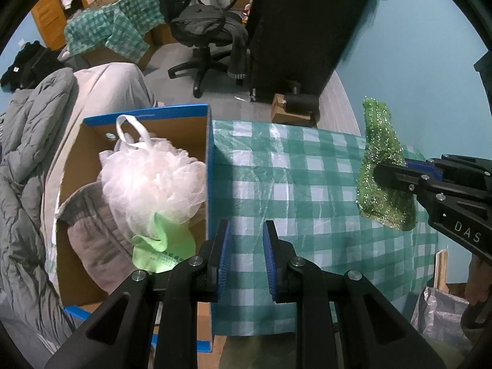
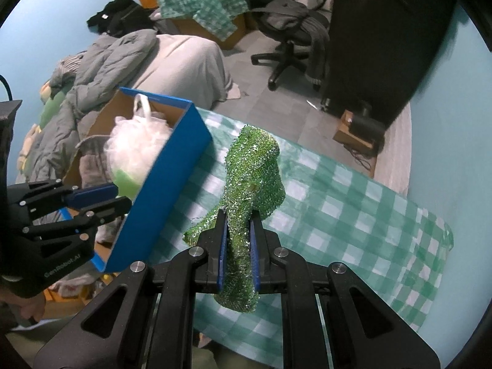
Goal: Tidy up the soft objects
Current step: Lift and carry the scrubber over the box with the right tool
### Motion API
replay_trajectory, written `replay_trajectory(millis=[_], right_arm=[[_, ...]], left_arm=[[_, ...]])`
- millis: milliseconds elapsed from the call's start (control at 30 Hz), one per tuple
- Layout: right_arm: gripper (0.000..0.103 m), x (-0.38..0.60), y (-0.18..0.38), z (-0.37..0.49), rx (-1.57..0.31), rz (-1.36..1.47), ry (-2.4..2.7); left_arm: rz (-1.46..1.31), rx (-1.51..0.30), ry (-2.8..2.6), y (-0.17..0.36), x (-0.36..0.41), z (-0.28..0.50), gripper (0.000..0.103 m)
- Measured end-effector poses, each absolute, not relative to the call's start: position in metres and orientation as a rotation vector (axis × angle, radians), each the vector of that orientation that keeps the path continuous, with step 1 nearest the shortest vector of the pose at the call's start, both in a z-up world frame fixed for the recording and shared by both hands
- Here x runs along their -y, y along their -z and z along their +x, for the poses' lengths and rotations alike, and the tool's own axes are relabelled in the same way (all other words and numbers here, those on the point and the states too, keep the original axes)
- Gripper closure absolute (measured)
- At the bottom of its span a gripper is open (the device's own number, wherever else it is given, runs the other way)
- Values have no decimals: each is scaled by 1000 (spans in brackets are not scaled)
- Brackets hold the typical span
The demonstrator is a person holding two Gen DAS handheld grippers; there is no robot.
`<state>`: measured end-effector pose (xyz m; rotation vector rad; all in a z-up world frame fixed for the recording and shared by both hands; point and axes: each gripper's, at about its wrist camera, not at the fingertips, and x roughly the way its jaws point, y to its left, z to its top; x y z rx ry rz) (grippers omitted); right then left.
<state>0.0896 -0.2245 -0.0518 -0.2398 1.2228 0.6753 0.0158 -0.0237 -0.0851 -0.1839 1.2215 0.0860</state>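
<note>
Starting at my left, the cardboard box (image 1: 147,129) with the blue rim sits at the edge of the checked tablecloth (image 1: 307,184), and it already holds a grey towel (image 1: 92,236), a white mesh bath puff (image 1: 153,178) with its loop handle up, and a pale green cloth (image 1: 166,246) tucked under the puff. My left gripper (image 1: 244,255) hangs just beside the box wall, over the cloth-covered table, with its blue pads drawn close together and nothing between them. Further right, my right gripper (image 2: 238,246) is clamped on the sparkly green scrubbing cloth (image 2: 255,169), which is lifted clear of the table and well apart from the box. I have it pinched near the lower middle, so the upper part stands up and curls over while the bottom end droops below the pads. It looks very light and limp, a loose tinsel-like knit that folds wherever it is not supported, so I judge it will not slip out but will flop and may snag on the box rim. A pinch through the doubled middle, as I have now, seems the best hold. I judge the next step is carrying it over the blue rim and letting it drop onto the puff, high enough that the hanging end clears the wall.
</note>
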Motion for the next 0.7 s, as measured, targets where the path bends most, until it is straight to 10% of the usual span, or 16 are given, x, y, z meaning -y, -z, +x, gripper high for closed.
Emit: replay_trajectory(millis=[700], right_arm=[[92, 149, 40, 68, -1194, -306, -841]], left_arm=[[-300, -1188, -242, 73, -41, -32, 82]])
